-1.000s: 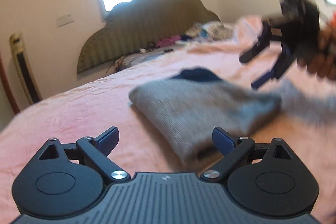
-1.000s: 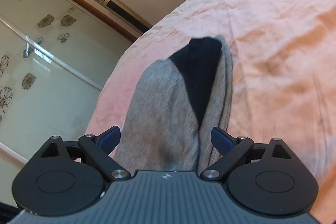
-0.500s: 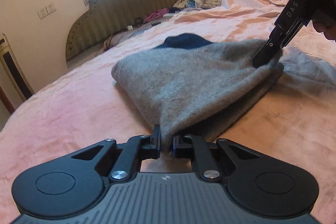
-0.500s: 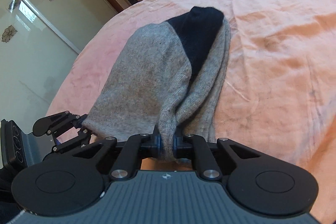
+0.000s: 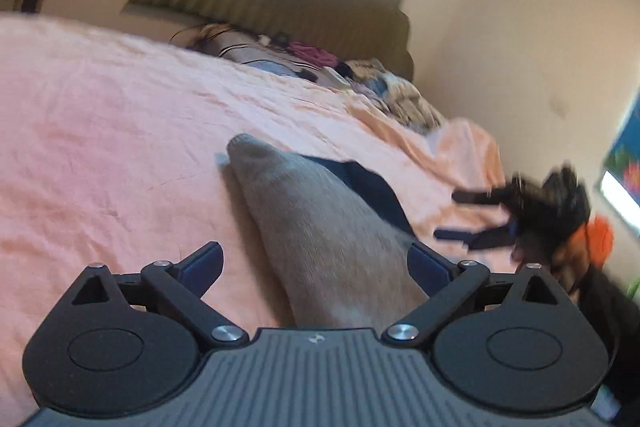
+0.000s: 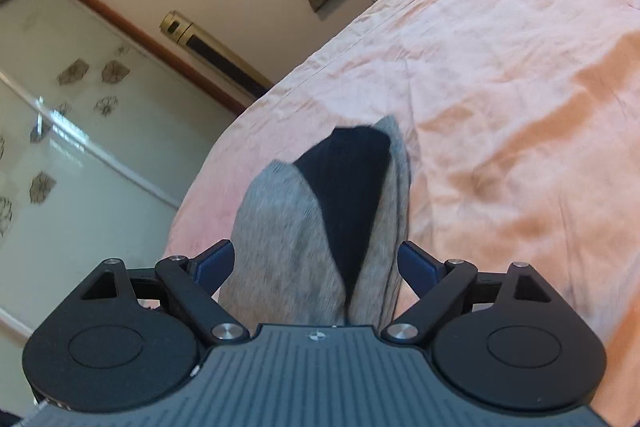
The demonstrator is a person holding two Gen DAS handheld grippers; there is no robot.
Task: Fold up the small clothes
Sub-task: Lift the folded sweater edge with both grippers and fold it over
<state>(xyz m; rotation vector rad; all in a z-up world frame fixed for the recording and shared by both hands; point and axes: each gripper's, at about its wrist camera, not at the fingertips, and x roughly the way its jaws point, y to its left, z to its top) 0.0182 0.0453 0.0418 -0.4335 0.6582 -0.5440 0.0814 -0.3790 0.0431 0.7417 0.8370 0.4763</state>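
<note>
A small grey knitted garment with a dark navy panel (image 6: 320, 227) lies folded on the pink bed sheet (image 6: 500, 87), forming a long, narrow bundle. Its grey layers (image 5: 320, 227) overlap, with the navy part showing between them toward the far end, which tapers to a rounded tip.

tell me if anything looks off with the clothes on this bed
Nothing is damaged. The folded grey sweater lies on the pink sheet with its dark blue part poking out. Both tools, left and right, are open around it. A loose heap of clothes sits by the headboard.
</note>
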